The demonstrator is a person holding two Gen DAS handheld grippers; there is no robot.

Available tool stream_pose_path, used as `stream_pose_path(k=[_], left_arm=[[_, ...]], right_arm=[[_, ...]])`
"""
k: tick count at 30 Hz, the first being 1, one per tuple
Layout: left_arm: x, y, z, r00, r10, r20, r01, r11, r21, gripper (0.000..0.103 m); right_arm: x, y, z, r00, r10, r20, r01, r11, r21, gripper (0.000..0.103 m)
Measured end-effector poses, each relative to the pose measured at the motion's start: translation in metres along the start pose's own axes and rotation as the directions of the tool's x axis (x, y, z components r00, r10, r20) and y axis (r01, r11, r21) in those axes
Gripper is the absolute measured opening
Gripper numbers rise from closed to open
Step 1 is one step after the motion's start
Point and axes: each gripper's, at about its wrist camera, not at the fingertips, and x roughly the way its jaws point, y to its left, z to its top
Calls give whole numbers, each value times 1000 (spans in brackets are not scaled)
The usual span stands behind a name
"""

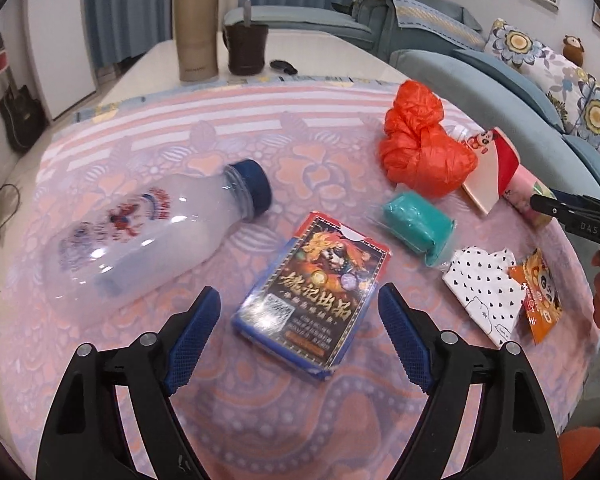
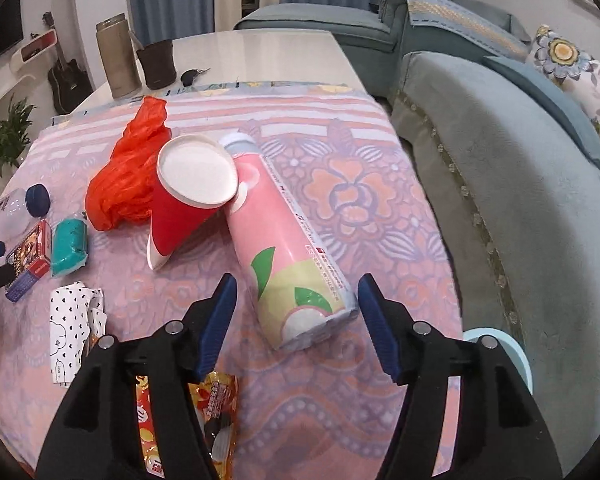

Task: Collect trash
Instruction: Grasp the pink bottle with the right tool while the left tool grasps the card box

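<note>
The table [image 1: 324, 56] is pale and glossy, with a pink floral cloth [image 1: 148, 136] spread over its near part. On the cloth lie a clear bottle [image 1: 152, 236] on its side, a card box [image 1: 312, 296], a teal packet [image 1: 416, 228], a crumpled orange bag [image 1: 416, 148], a heart-print wrapper [image 1: 484, 292], an orange snack wrapper [image 1: 540, 292], a tipped red paper cup [image 2: 188, 200] and a pink bottle [image 2: 288, 256]. On the bare far end stand a tan flask [image 1: 196, 32] and a dark cup [image 1: 246, 48], with keys [image 1: 284, 66] beside them
</note>
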Motion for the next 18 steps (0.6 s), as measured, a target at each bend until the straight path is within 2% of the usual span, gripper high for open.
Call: stream_pose_path(k=[3, 6, 9, 12, 14, 18], left_arm=[[4, -11, 0, 1000, 6, -13, -6, 1000, 13, 78], [3, -22, -3, 999, -36, -34, 37, 998, 50, 77], [3, -35, -6, 998, -30, -51, 35, 994, 105, 76], [10, -42, -2, 998, 16, -55, -9, 993, 118, 74], [14, -43, 1, 997, 42, -59, -35, 994, 106, 68], [21, -46, 3, 992, 105, -71, -97, 989, 109, 62]], right_arm=[[12, -1, 5, 999, 14, -31, -14, 1000, 6, 59], [18, 0, 8, 999, 24, -48, -23, 1000, 8, 60], [16, 4, 6, 998, 41, -54, -41, 999, 0, 54], [6, 13, -3, 997, 36, -66, -38, 999, -24, 51], [-7, 20, -16, 998, -6, -62, 4, 999, -36, 51], [-33, 14, -45, 997, -15, -72, 16, 1000, 10, 51]])
